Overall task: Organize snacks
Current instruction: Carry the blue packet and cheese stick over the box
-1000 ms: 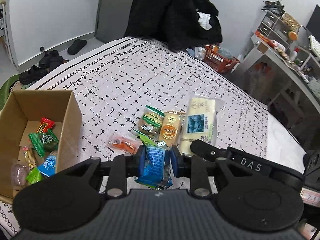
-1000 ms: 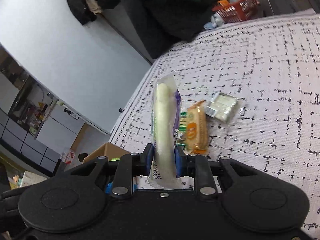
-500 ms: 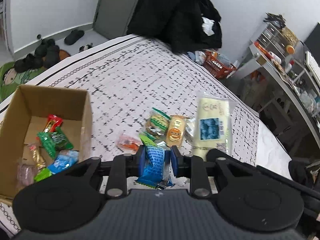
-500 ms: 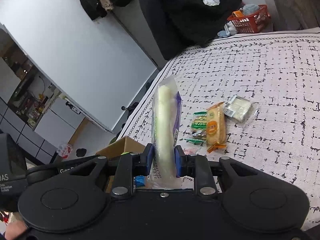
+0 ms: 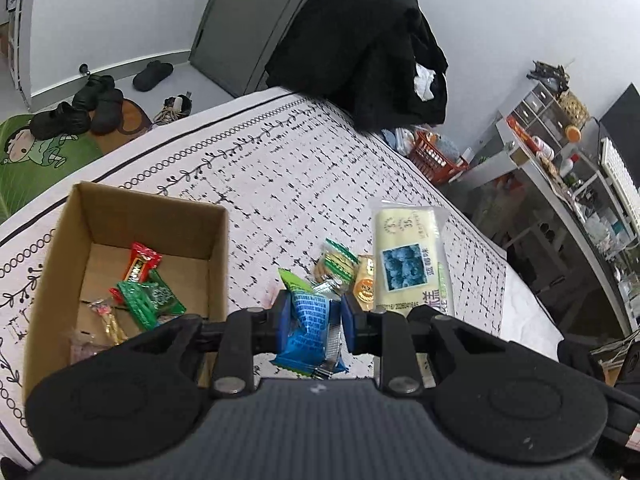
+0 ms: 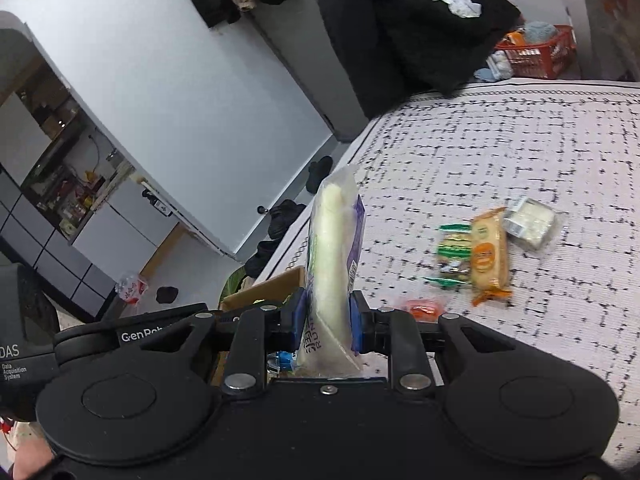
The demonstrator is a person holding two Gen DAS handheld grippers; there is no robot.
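Observation:
My left gripper [image 5: 314, 322] is shut on a blue snack packet [image 5: 308, 326], held just right of an open cardboard box [image 5: 218, 248] that holds several wrapped snacks. My right gripper [image 6: 328, 320] is shut on a long pale yellow snack pack [image 6: 332, 252], held upright above the bed; the same pack shows in the left wrist view [image 5: 408, 260]. On the patterned bed cover lie a green-wrapped biscuit pack [image 6: 454, 246], an orange-wrapped snack [image 6: 488, 258], a clear pack of white pieces [image 6: 530, 224] and a small red-orange packet [image 6: 422, 308].
The box corner [image 6: 264, 290] shows beside the right gripper. Black clothes [image 5: 376, 48] are piled at the bed's far end. A red basket [image 5: 436, 156] and shelves [image 5: 560, 152] stand to the right; shoes [image 5: 80, 108] and a green mat lie on the floor left.
Both grippers have moved left toward the box while still holding their packs. The box now lies closer to the left gripper and the loose snacks sit further right.

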